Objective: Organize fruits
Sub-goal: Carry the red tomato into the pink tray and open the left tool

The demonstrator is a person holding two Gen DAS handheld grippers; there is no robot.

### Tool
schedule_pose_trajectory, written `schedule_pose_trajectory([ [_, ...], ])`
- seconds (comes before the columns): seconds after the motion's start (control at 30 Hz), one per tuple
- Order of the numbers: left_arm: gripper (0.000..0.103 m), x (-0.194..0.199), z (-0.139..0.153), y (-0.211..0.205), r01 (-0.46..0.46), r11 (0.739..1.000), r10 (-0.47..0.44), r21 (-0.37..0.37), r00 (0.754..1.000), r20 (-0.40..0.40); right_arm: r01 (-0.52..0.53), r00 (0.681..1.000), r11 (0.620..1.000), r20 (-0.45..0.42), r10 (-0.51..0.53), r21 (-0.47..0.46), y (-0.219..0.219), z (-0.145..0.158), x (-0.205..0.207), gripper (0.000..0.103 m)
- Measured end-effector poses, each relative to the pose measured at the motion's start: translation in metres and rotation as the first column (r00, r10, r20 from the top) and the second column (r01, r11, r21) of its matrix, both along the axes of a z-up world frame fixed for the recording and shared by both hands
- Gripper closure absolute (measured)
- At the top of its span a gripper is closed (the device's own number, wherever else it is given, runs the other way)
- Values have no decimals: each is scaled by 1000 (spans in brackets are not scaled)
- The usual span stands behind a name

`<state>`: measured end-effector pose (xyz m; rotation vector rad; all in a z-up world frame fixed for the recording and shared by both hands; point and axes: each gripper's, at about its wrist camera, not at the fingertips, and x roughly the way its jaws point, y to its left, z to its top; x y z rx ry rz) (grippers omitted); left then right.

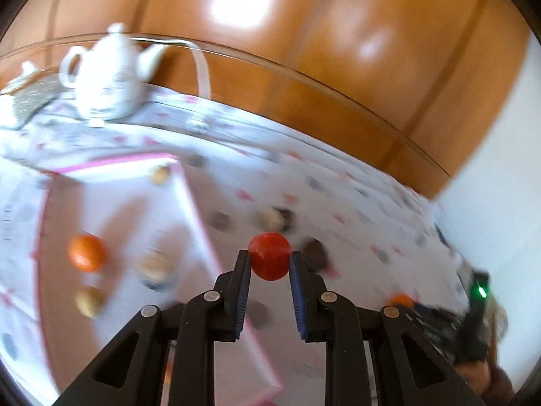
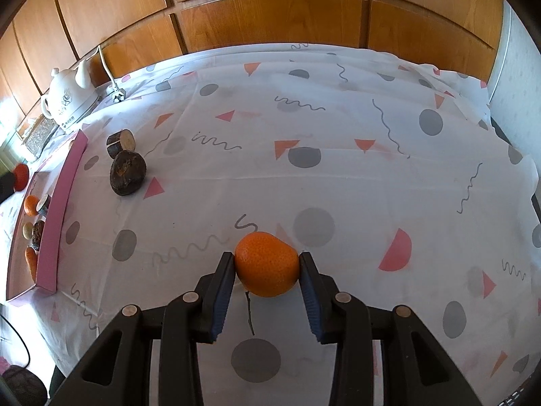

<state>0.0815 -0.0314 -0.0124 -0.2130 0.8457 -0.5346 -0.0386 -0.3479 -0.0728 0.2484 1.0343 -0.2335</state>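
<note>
My left gripper (image 1: 269, 255) is shut on a red tomato (image 1: 269, 253) and holds it above the right edge of the pink tray (image 1: 199, 226); this view is blurred. In the tray lie an orange (image 1: 86, 252), a yellowish fruit (image 1: 89, 301) and a round cut piece (image 1: 155, 265). My right gripper (image 2: 267, 262) is shut on an orange mandarin (image 2: 267, 264) just over the tablecloth. In the right wrist view the tray (image 2: 55, 226) is at the far left, holding several fruits. Two dark brown pieces (image 2: 127, 172) lie on the cloth beside it.
A white teapot (image 1: 108, 77) stands at the back left, also in the right wrist view (image 2: 67, 101), next to a glittery box (image 2: 37, 135). A patterned tablecloth (image 2: 338, 169) covers the table. Wooden cabinets (image 2: 270, 10) stand behind. A white cord (image 2: 110, 74) runs by the teapot.
</note>
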Motion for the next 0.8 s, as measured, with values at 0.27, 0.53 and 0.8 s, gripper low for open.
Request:
schedule_pose_trajectory([
  [0.27,80,63,-24,53,-190,980,193,63,980,-56,-1,1000,1000,-1,1,1,-1,0,0,64],
  [0.53,67,75,-34,60,-262,956,270,128,962,-43,-1,1000,1000,-5,1,2,-1,-1,1,64],
  [0.8,65,37,-29,53,-292,935,297,200,955,4,5,1000,1000,-6,-5,0,0,-1,2,64],
])
